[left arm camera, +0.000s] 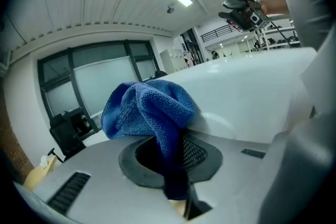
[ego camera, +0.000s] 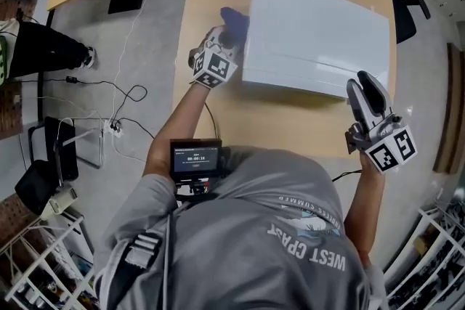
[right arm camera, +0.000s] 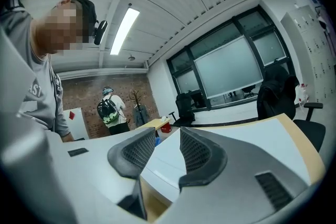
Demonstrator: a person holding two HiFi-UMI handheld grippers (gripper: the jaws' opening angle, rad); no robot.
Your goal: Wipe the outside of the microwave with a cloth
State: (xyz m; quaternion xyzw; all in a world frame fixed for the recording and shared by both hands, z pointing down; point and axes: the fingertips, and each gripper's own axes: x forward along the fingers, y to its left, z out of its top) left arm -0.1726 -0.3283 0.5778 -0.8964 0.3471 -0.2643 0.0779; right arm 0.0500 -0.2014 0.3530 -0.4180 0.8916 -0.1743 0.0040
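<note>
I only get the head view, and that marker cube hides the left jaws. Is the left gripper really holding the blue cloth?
Observer: Yes. The left gripper view shows the left gripper shut on the blue cloth, which bunches up above the jaws.
Operator: Is the right one holding anything?
Observer: No. In its own view the right gripper stands open, with nothing between the jaws.
Operator: Is anyone standing far off?
Observer: Yes, a person with a backpack stands by a brick wall.
</note>
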